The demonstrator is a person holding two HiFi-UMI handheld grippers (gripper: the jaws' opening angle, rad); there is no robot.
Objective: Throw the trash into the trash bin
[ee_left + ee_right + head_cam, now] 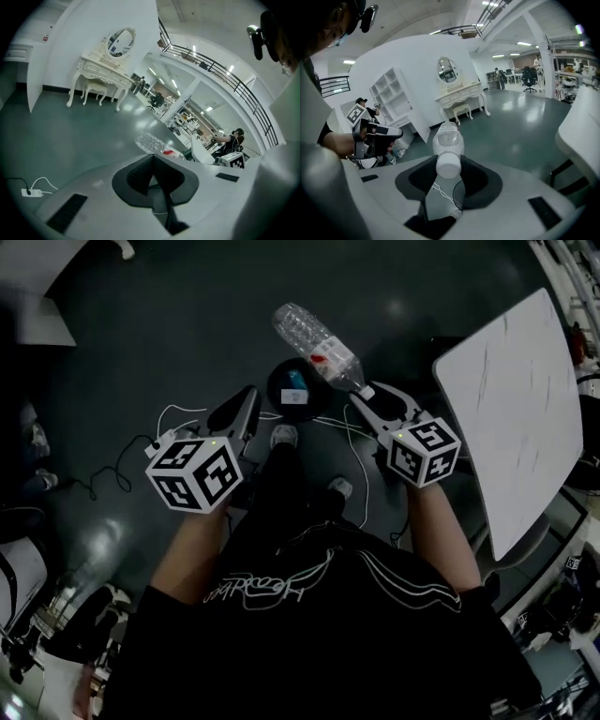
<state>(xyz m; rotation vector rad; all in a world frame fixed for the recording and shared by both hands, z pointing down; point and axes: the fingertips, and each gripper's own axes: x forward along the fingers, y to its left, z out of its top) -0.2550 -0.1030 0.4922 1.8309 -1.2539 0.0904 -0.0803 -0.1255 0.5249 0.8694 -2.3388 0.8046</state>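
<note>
The plastic bottle point(314, 338) is hanging above the trash bin's point(275, 395) far rim, the right gripper point(361, 395) clamping its capped neck. The left gripper point(246, 401) is hovering beside the bin, clenched on nothing.

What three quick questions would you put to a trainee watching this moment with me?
1. Which part of the clear crinkled plastic bottle do the right tongs grip? A: body. B: white-capped neck. C: red label.
2. True or false: the left tongs hold something.
3. Is the bottle inside the round black trash bin yet?
Key: 1 B; 2 false, they are shut and empty; 3 no.
</note>
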